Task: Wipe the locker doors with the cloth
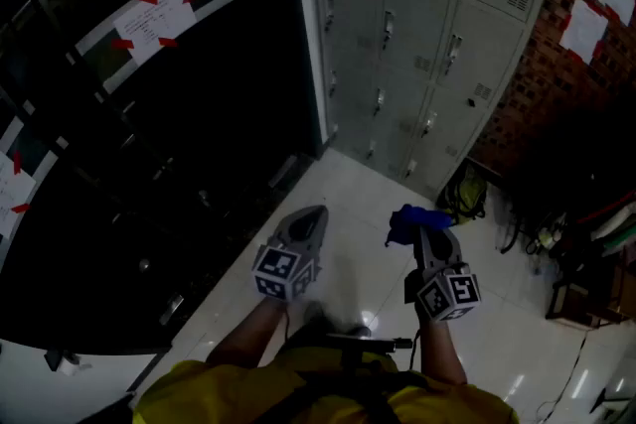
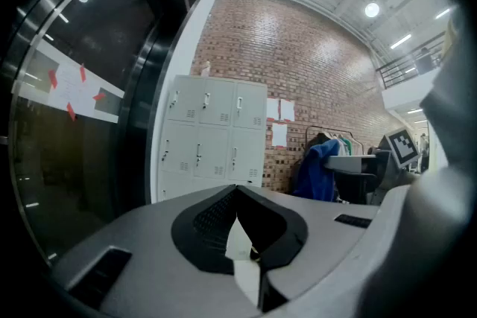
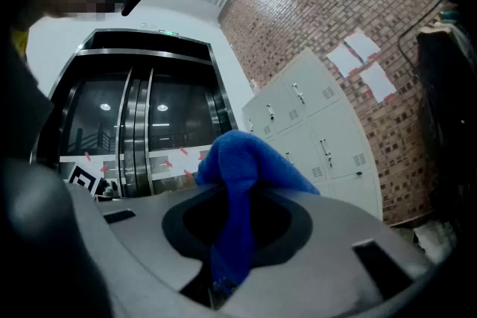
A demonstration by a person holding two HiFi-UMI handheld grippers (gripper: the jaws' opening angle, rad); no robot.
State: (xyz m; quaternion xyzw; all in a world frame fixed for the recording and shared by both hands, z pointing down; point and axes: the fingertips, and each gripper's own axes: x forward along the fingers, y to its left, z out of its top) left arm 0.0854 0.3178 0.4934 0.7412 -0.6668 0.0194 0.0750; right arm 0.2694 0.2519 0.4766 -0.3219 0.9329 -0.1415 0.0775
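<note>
Holding the blue cloth point(image 3: 242, 171) is as far as this job stands. It is bunched into a soft lump and pinched in my right claw point(image 1: 421, 238), whose jaws are pressed onto its middle. One end humps up over the jaw tips and a strip runs down between them. It hangs in the air in front of me, above the floor, touching nothing but the claw.

My left claw point(image 1: 310, 216) is held level beside the right one. Its jaws are pressed together and it carries nothing.

The grey locker doors point(image 1: 417, 45) stand ahead of both claws and well apart from them, in rows of three with small handles and vent slots. I judge that no wiping has begun. The cloth is nowhere near a door, and I can see no streak or damp patch on the metal, though the doors are too small and dim here for me to be sure.

What is done, then, is the picking up; what is left is the walk to the lockers and every door on them.

Between me and the lockers lies a pale glossy floor point(image 1: 358, 194). A dark glass front point(image 1: 149, 164) with taped paper runs along my left, and a brick wall point(image 1: 542, 74) closes the right.
</note>
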